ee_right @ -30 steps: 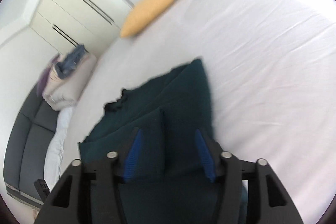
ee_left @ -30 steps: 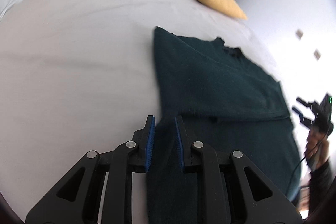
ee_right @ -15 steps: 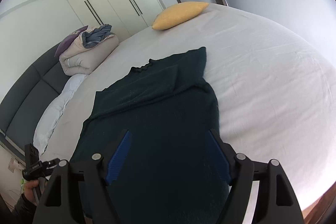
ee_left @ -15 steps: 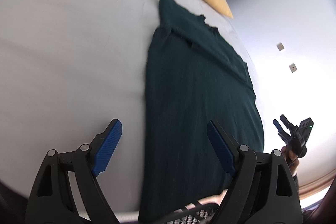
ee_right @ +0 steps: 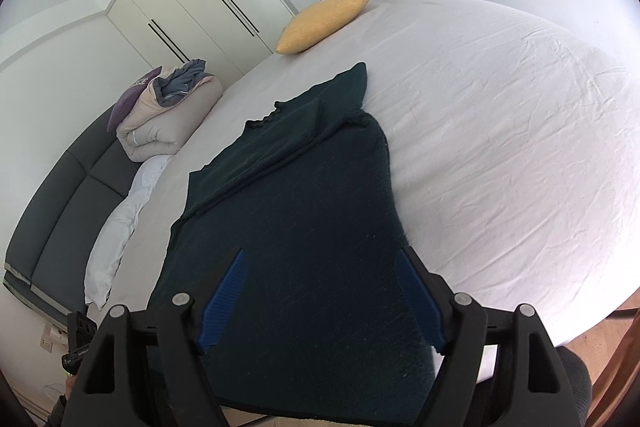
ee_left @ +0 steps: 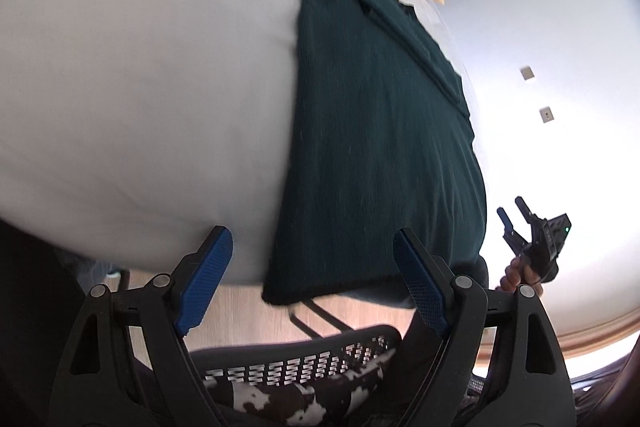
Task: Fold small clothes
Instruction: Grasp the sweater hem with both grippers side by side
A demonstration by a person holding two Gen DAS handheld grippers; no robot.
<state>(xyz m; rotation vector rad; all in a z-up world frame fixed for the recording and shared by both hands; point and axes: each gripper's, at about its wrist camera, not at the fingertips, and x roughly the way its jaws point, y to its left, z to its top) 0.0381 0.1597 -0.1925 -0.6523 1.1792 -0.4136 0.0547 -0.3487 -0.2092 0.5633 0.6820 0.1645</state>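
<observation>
Both grippers have let go and pulled back toward the near edge of the white bed (ee_right: 500, 115), so the left gripper (ee_left: 310, 285) and right gripper (ee_right: 320, 301) now hang with fingers spread wide, holding nothing, above the dark green sweater (ee_right: 304, 227) lying flat on the bed, near the yellow pillow (ee_right: 324, 21).

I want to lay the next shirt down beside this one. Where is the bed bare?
Bare sheet runs from the sweater to the bed's right edge, up to the yellow pillow. The sweater's other side is bare too, until the rolled duvet at the headboard.
</observation>
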